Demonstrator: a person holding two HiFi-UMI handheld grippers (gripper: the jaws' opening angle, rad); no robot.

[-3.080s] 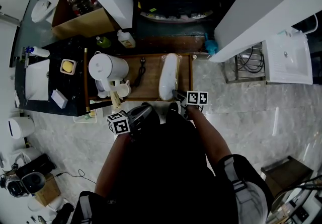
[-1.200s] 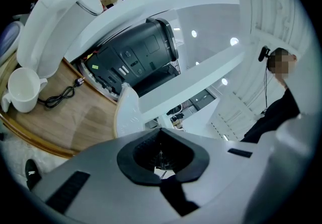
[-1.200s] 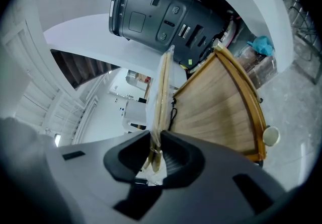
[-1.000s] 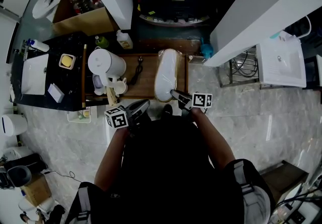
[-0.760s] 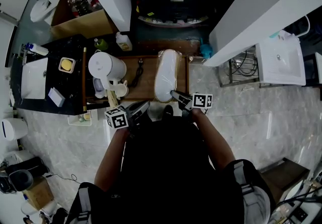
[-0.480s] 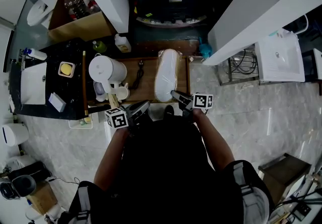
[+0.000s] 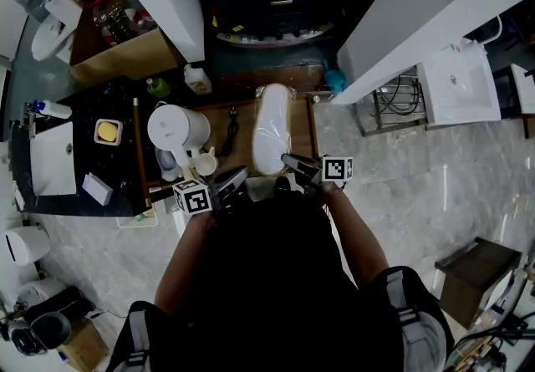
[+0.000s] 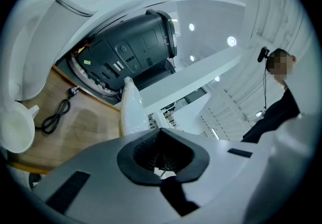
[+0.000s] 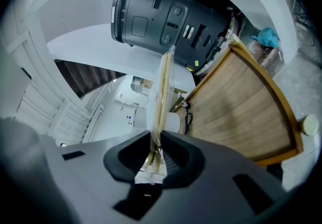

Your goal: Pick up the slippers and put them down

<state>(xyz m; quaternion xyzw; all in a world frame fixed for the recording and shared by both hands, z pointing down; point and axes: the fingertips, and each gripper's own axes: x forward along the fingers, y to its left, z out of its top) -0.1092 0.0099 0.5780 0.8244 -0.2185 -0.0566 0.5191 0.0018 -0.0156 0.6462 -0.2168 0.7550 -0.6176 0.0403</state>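
Note:
The slippers [image 7: 269, 132] are a white pair sealed in clear plastic, lying lengthwise over the right half of the wooden tray [image 7: 242, 149]. My right gripper [image 7: 289, 164] is shut on the pack's near end. In the right gripper view the pack [image 9: 162, 87] runs edge-on out of the right gripper [image 9: 152, 160] toward a dark appliance. My left gripper [image 7: 237, 177] hovers at the tray's near edge, left of the pack, shut with nothing in it. The left gripper [image 8: 161, 161] looks at the pack [image 8: 130, 111] from the side.
On the tray's left stand a white kettle [image 7: 176, 128] and cups [image 7: 201, 164], with a black cable [image 7: 230, 124] beside them. A black counter [image 7: 84, 153] lies further left. The dark grey appliance [image 9: 171, 16] sits behind the tray, flanked by white panels. A person [image 8: 279, 97] stands at the right.
The right gripper keeps its hold on the pack's near end. Both grippers have shifted slightly at the tray's near edge, and the head camera has drifted.

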